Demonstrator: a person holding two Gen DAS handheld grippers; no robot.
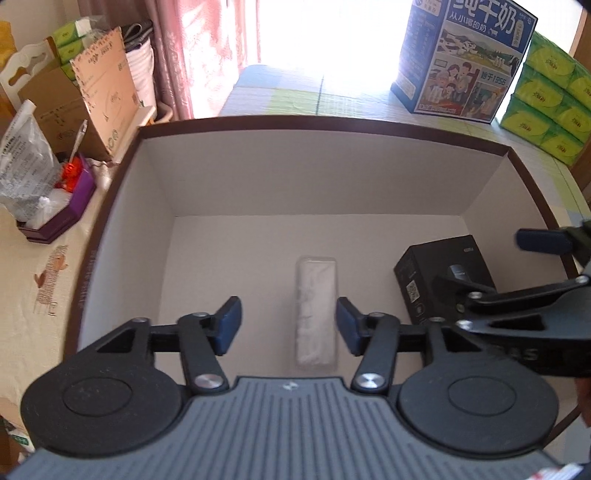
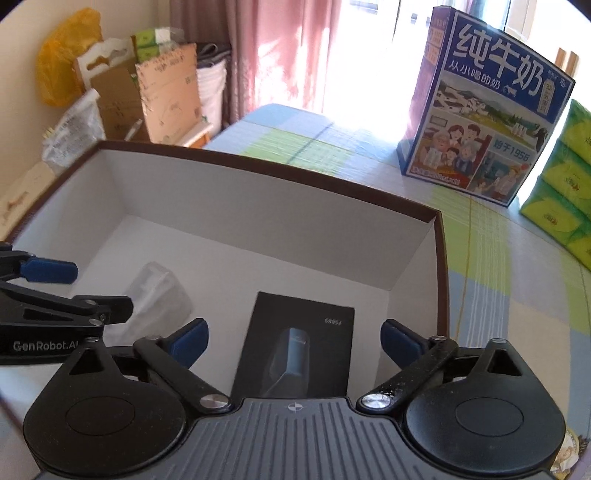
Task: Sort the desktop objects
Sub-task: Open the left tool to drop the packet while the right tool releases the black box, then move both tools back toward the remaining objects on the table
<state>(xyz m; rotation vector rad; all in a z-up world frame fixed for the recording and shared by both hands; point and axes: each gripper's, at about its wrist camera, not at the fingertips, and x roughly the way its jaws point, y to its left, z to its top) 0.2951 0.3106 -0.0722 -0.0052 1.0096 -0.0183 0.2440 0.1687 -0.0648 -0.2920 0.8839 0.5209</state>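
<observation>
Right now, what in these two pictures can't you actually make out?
- White packet, left wrist view: blurred, contents unreadable.
- Black box, right wrist view: near end hidden by the gripper body; left view, right gripper covers part.
- Window, both views: washed out by glare.

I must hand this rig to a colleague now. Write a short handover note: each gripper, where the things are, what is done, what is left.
Left gripper: open, jaws apart with nothing pressed, over the clear-wrapped white pack.
Right gripper: open wide, holding nothing, over the black product box.
Things: both lie on the floor of the white-lined storage box, the pack near the middle, the black box toward the right wall, not touching each other.
Done: these two items are in the storage box and released.
Left: lift both grippers clear. Neither view shows any more loose items to sort; check the table around the box.
</observation>
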